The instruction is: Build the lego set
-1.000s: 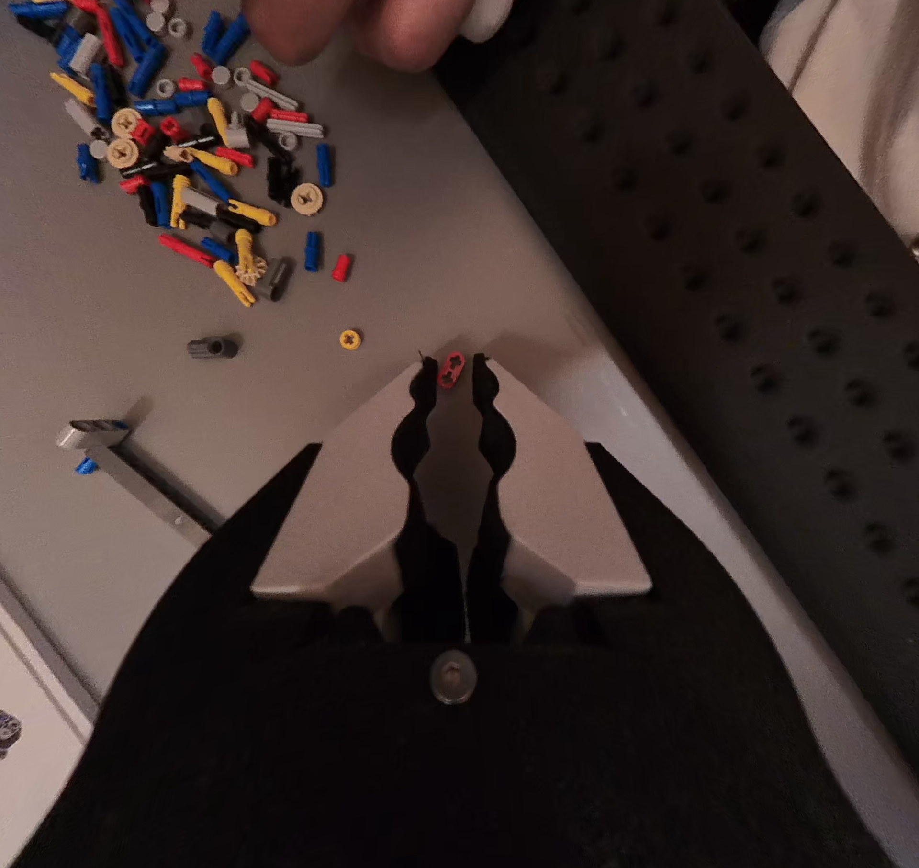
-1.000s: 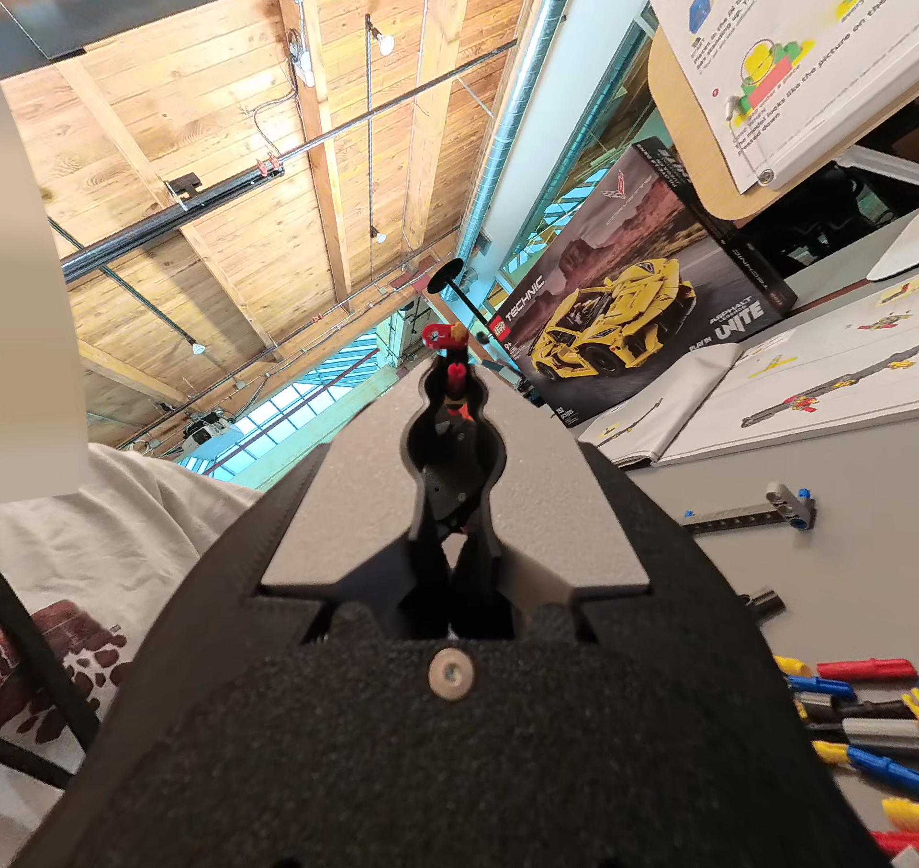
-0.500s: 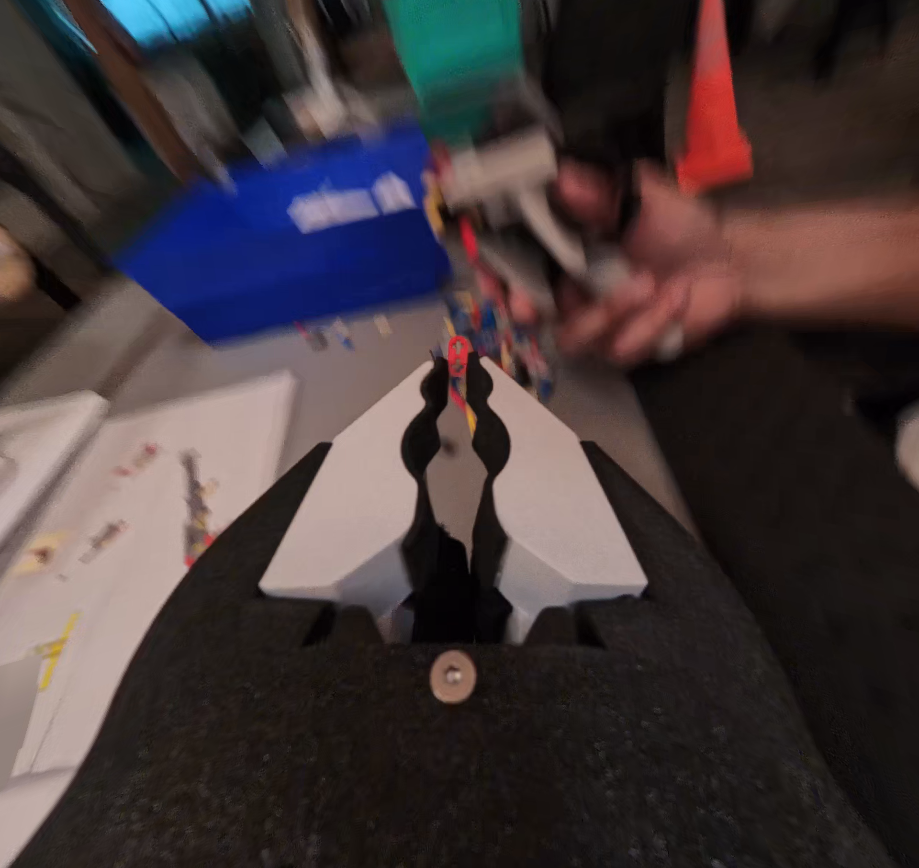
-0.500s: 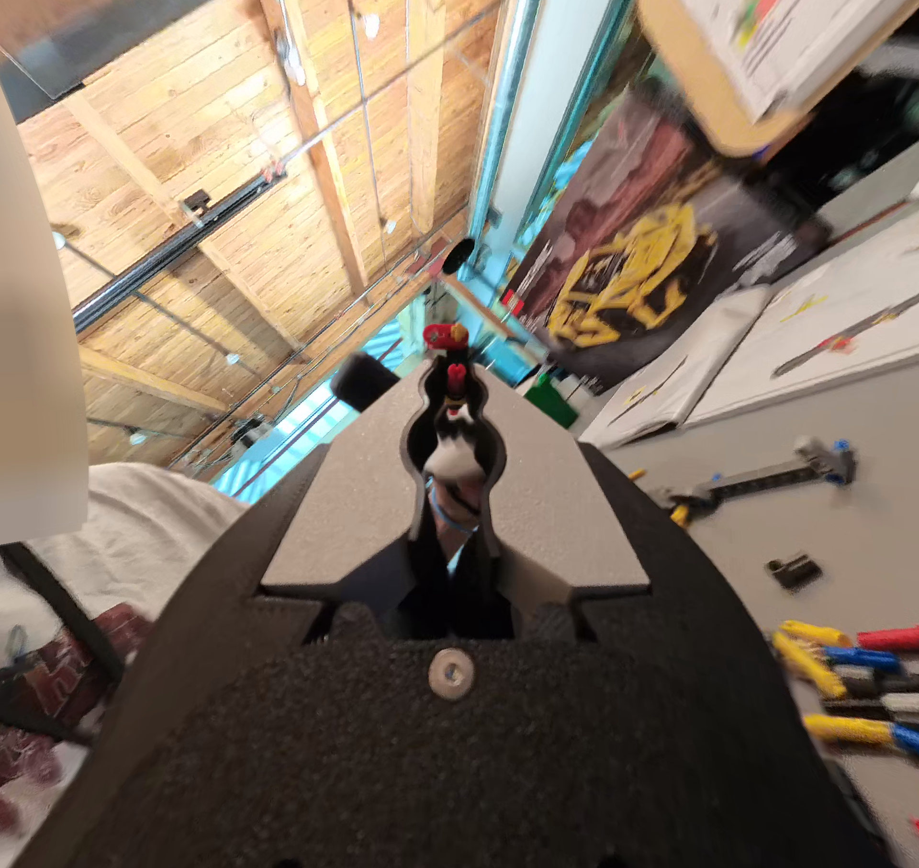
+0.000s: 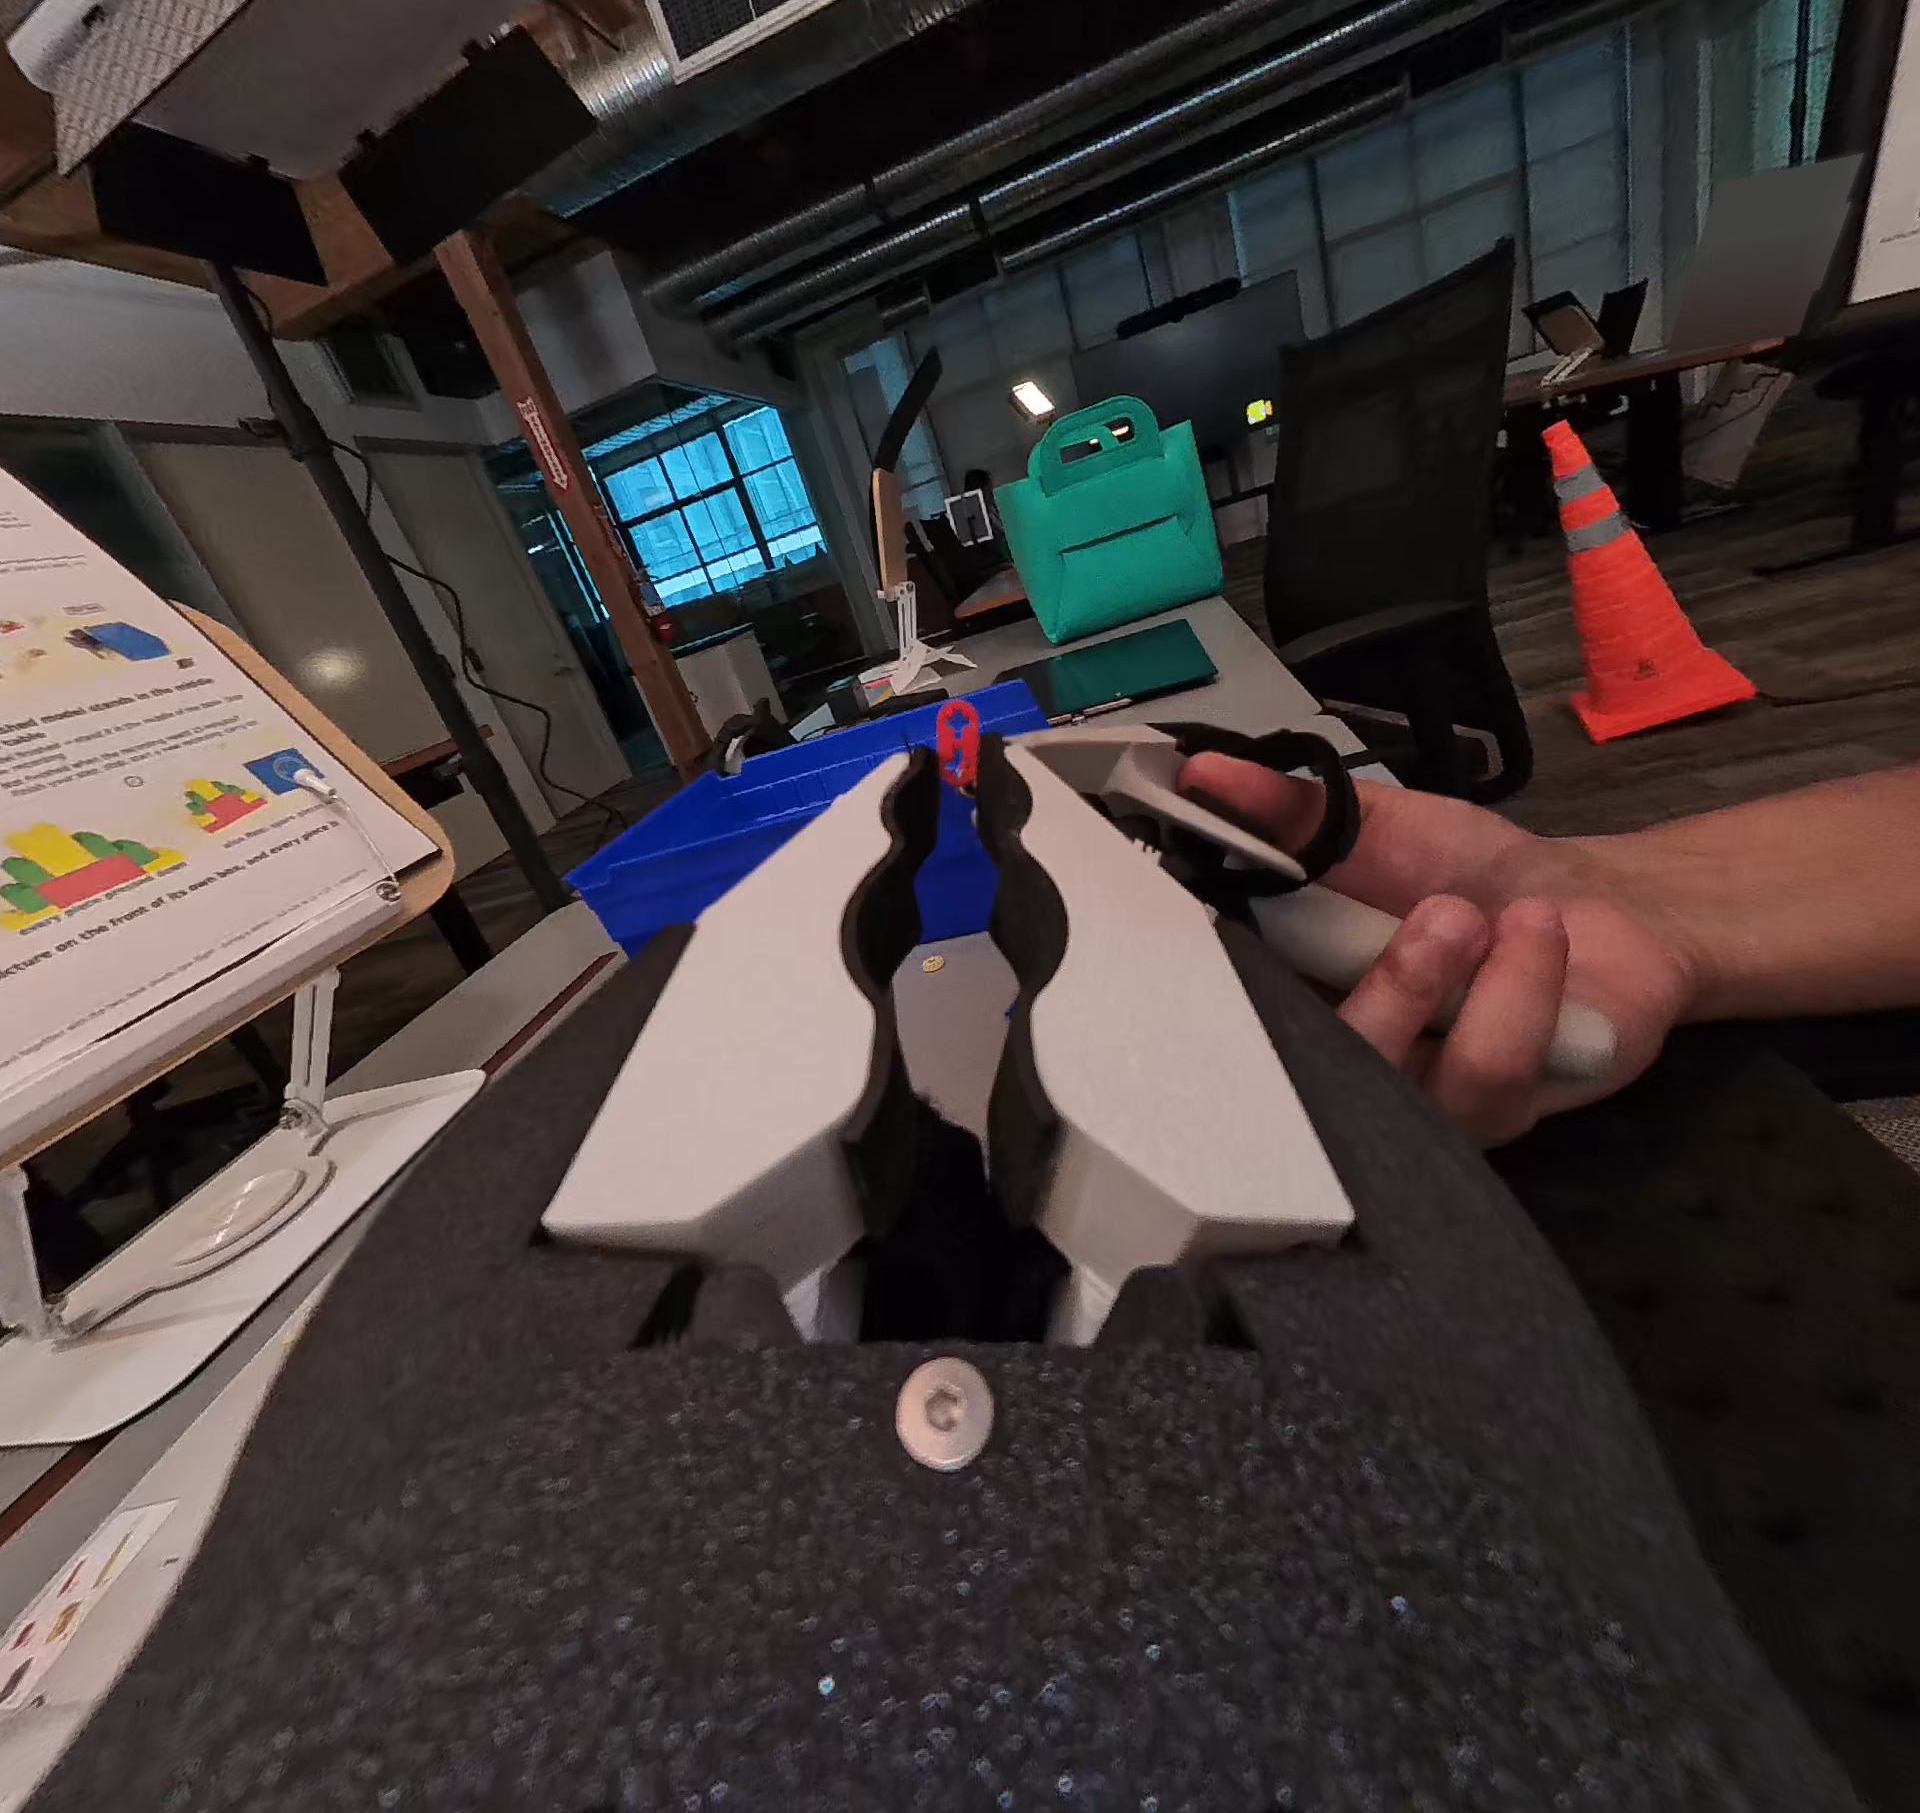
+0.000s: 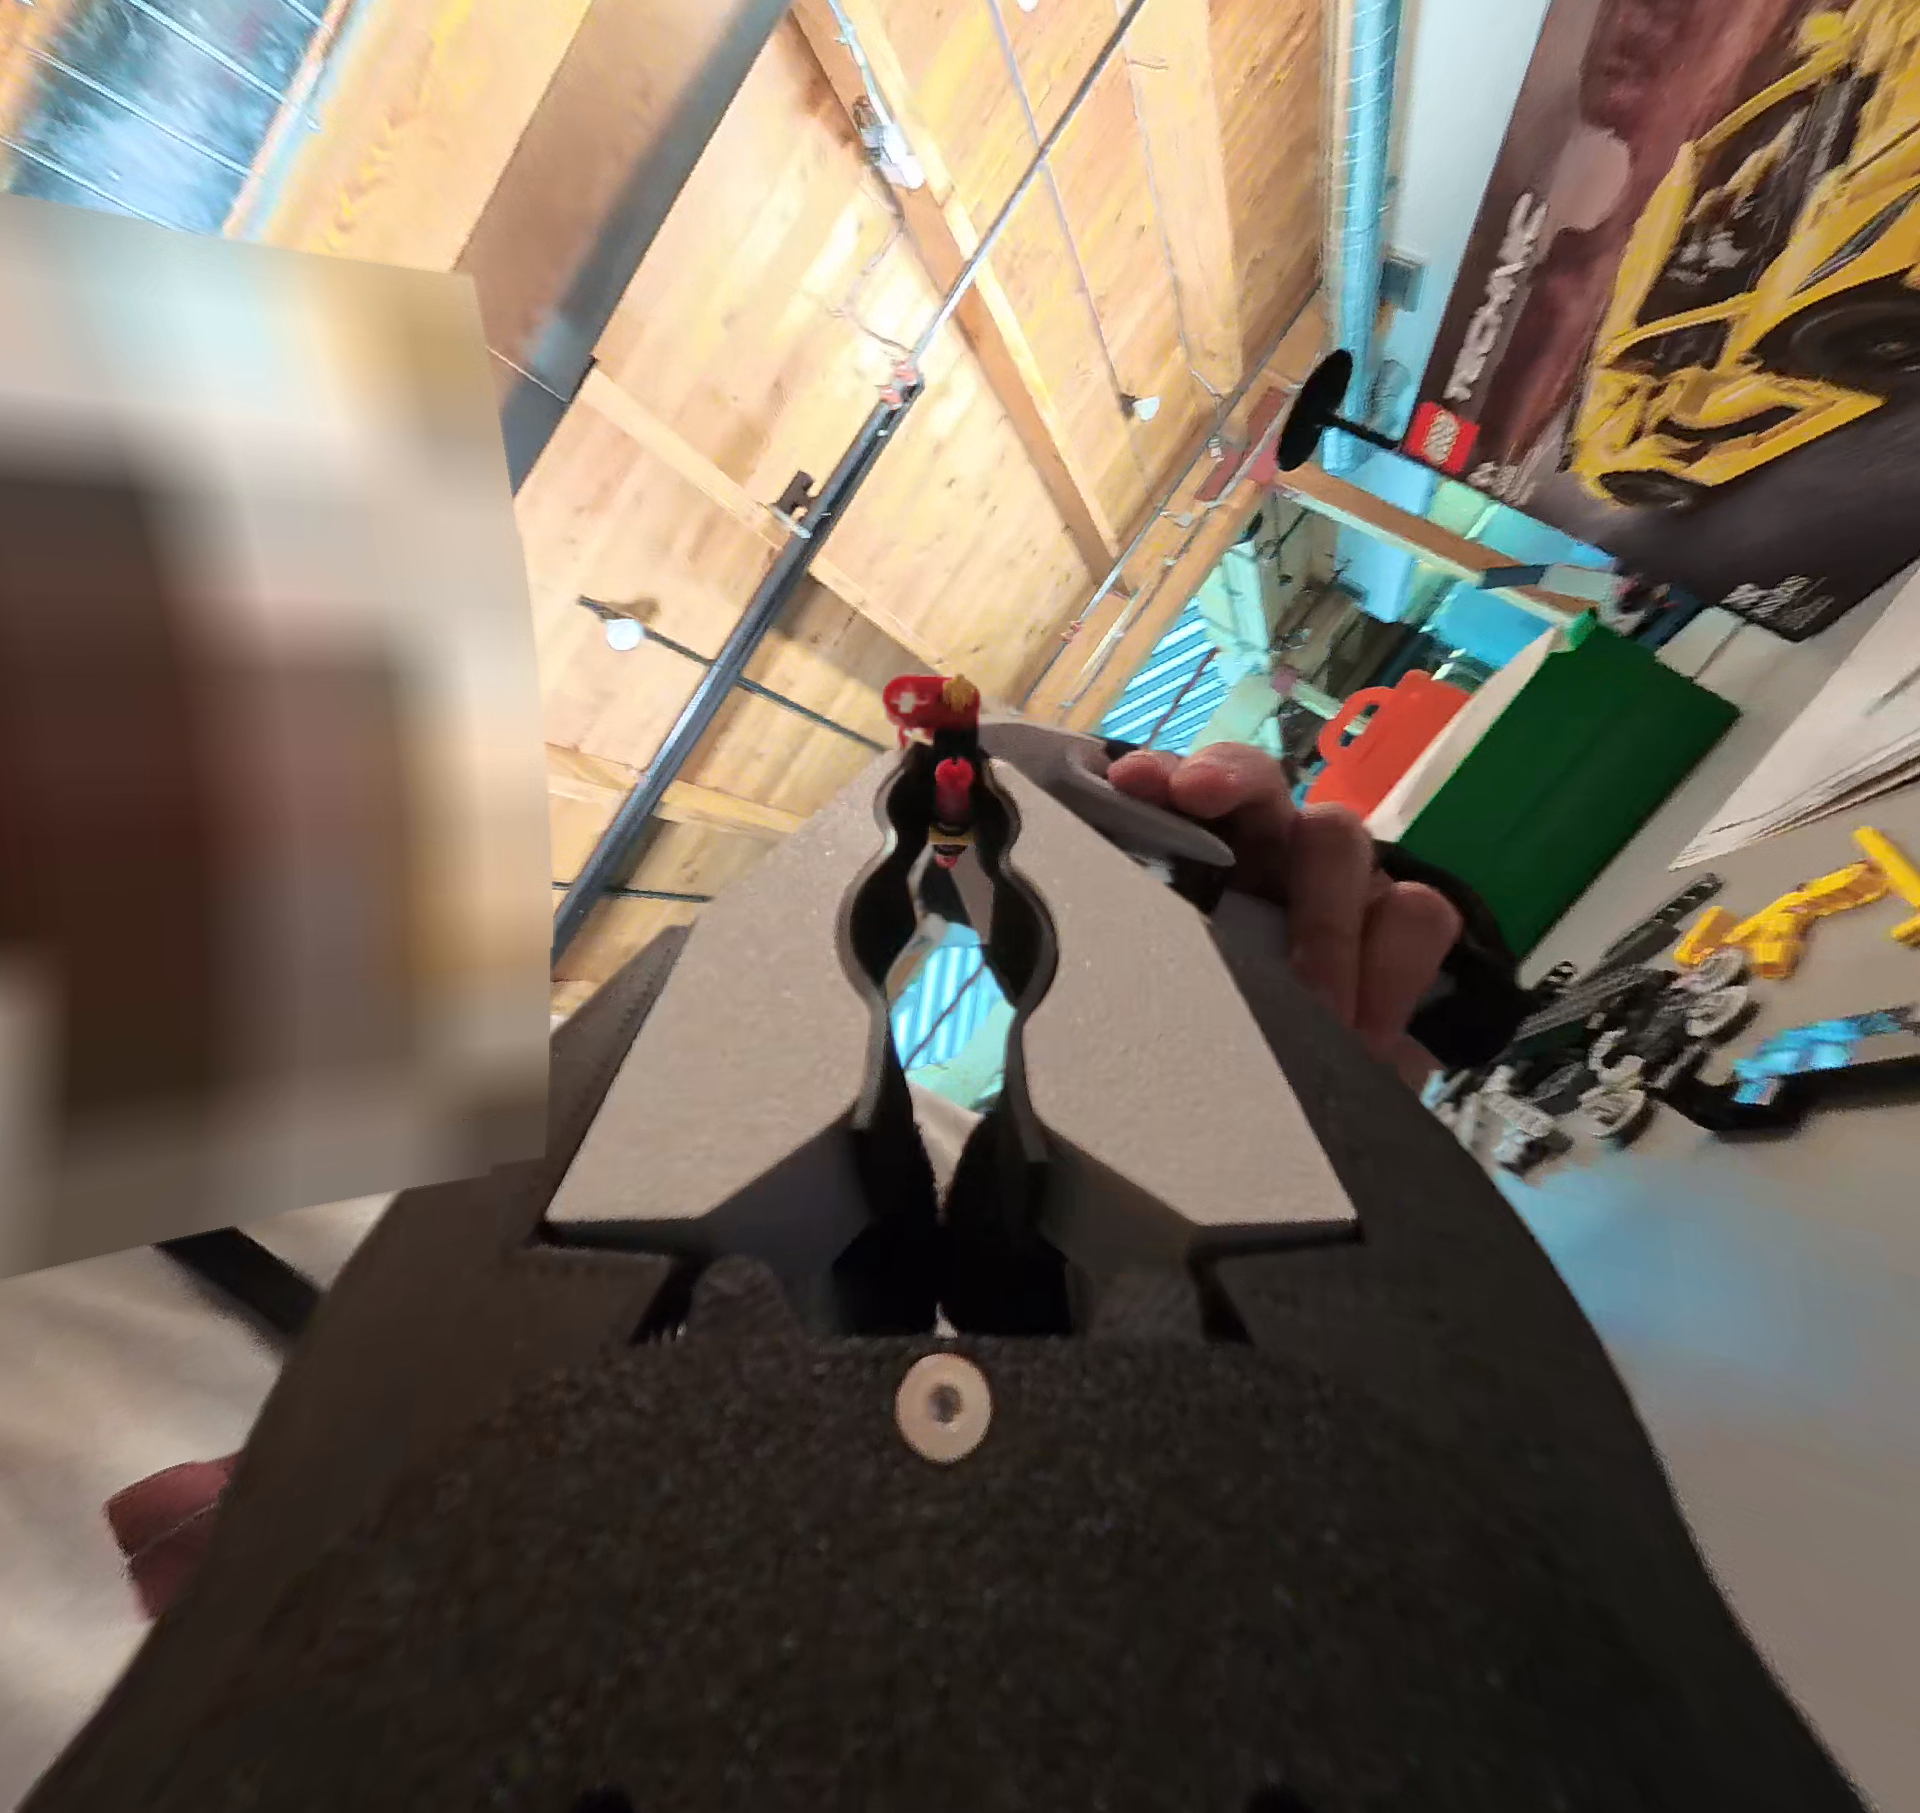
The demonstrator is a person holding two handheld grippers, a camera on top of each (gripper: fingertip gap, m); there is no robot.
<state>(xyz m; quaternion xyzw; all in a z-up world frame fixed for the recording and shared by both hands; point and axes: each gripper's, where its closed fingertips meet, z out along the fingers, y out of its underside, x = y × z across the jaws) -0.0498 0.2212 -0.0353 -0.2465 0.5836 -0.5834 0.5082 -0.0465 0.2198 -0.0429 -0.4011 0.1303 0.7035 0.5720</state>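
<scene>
My left gripper [image 5: 951, 761] is shut on a small red lego connector [image 5: 956, 740], held upright in the air above the grey table [image 5: 540, 994]. My right gripper [image 6: 948, 771] is shut on a small red pin assembly [image 6: 951, 797] that has a red and yellow piece [image 6: 928, 705] on its tip. It points up toward the wooden ceiling. The two grippers are close together, tip to tip. The right gripper and the hand holding it show in the left wrist view [image 5: 1174, 807]. The left gripper and its hand show in the right wrist view [image 6: 1122, 792].
A blue bin [image 5: 769, 828] stands just beyond the left gripper, with an instruction board [image 5: 156, 828] on a stand at the left. In the right wrist view, yellow parts [image 6: 1797, 911] and black and grey parts [image 6: 1621, 1046] lie on the table, with a lego box [image 6: 1714, 257] behind them. Left and right tips are no more than a few centimetres apart.
The left gripper has lifted off the table with the red connector and swung up to level. The right gripper has turned and tilted. The two grippers have come close together.
</scene>
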